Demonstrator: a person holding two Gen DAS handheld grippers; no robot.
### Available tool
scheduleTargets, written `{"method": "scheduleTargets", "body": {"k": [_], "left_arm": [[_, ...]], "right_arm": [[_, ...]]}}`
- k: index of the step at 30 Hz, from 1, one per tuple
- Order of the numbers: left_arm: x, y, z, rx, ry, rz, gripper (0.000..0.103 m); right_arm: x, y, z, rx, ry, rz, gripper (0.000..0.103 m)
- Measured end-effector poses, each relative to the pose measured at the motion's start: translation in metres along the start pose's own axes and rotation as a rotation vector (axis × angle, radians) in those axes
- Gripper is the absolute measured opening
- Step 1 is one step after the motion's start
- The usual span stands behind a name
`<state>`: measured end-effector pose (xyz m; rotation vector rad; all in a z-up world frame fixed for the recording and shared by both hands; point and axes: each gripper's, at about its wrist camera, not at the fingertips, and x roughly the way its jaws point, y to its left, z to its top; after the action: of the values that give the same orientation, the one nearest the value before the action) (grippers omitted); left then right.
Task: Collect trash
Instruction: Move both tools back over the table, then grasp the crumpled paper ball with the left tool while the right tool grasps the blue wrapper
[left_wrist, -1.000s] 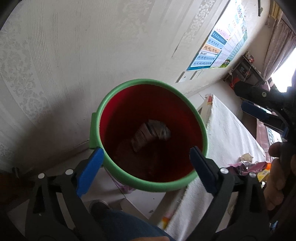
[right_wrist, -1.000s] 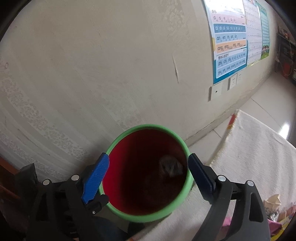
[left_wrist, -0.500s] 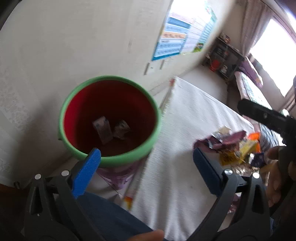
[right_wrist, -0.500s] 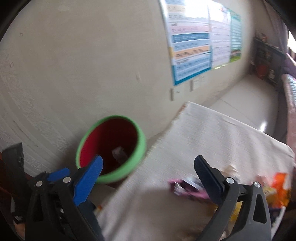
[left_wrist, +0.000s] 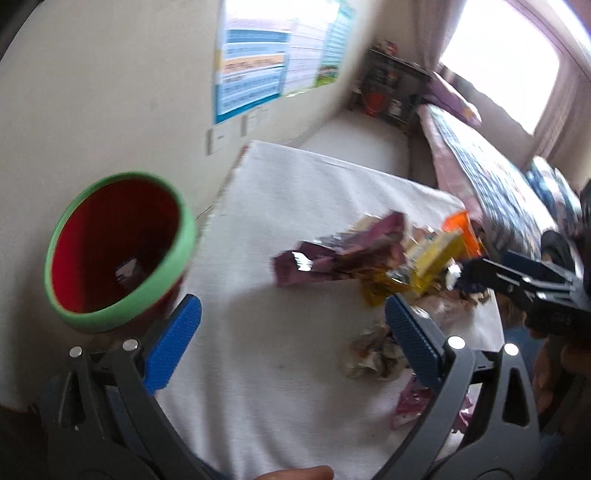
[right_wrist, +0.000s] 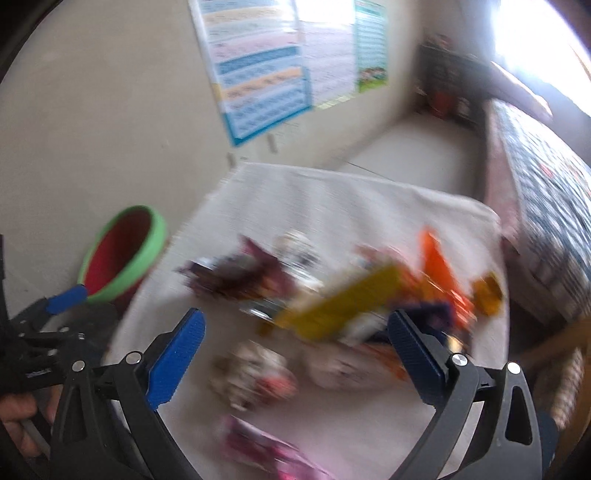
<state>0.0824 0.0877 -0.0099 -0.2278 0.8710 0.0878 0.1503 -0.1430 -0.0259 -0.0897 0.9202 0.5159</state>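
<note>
Currently, both wrist views blurred; entries limited to what reads clearly

Left gripper (left_wrist: 293, 325): blue pads spread wide apart, nothing between them, touching nothing; it hangs over a bare stretch of the white cloth

Right gripper (right_wrist: 295, 334): blue pads at full spread, nothing clamped; the blurred wrappers show in the gap beyond the tips, contact not seen. From the left wrist view it enters from the right edge, its tips at the right end of the litter heap

Bench (left_wrist: 295, 192): covered by a white cloth, one long edge toward the wall

Trash pile (left_wrist: 388, 258): loose heap of wrappers on the far right part of the bench, ahead and right of the left gripper, directly ahead of the right gripper

Purple wrapper (left_wrist: 332, 254): leftmost piece of the heap, foil glint on it

Yellow wrapper (right_wrist: 343, 302): long piece lying slantwise in the middle of the heap, between the right gripper's pads as seen from its camera

Orange wrapper (right_wrist: 437, 266): at the far right of the heap, behind the yellow one

Crumpled paper (left_wrist: 373, 352): pale wad nearer the front edge, just beside the left gripper's right pad

Bin (left_wrist: 122, 247): red inside, green rim, off the bench at its left edge near the wall; a scrap lies at its bottom; left of both grippers, well apart from the heap

Wall chart (right_wrist: 266, 62): blue and white, on the wall beyond the bench
</note>
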Motion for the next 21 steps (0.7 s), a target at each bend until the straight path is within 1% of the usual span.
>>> {"method": "scheduleTargets", "body": {"k": [2, 6, 8, 12, 14, 17, 21], "left_arm": [[0.008, -0.018, -0.003, 0.037, 0.031, -0.025, 0.098], [0.02, -0.039, -0.01, 0.056, 0.101, -0.09, 0.098], [0.025, -0.048, -0.013, 0.061, 0.127, -0.114, 0.098], [0.036, -0.062, -0.018, 0.073, 0.167, -0.138, 0.098], [0.043, -0.069, -0.021, 0.084, 0.193, -0.15, 0.098], [0.054, -0.08, -0.025, 0.115, 0.223, -0.145, 0.097], [0.065, -0.087, -0.026, 0.128, 0.244, -0.139, 0.097]], "right_arm": [[-0.004, -0.024, -0.01, 0.039, 0.006, -0.034, 0.096], [-0.011, -0.058, -0.025, 0.096, 0.008, -0.07, 0.096], [-0.012, -0.07, -0.029, 0.111, 0.011, -0.079, 0.096], [-0.009, -0.085, -0.032, 0.135, 0.018, -0.086, 0.095], [-0.006, -0.089, -0.032, 0.148, 0.024, -0.083, 0.092], [-0.001, -0.09, -0.032, 0.147, 0.03, -0.076, 0.087], [0.006, -0.094, -0.031, 0.154, 0.039, -0.062, 0.077]]}}
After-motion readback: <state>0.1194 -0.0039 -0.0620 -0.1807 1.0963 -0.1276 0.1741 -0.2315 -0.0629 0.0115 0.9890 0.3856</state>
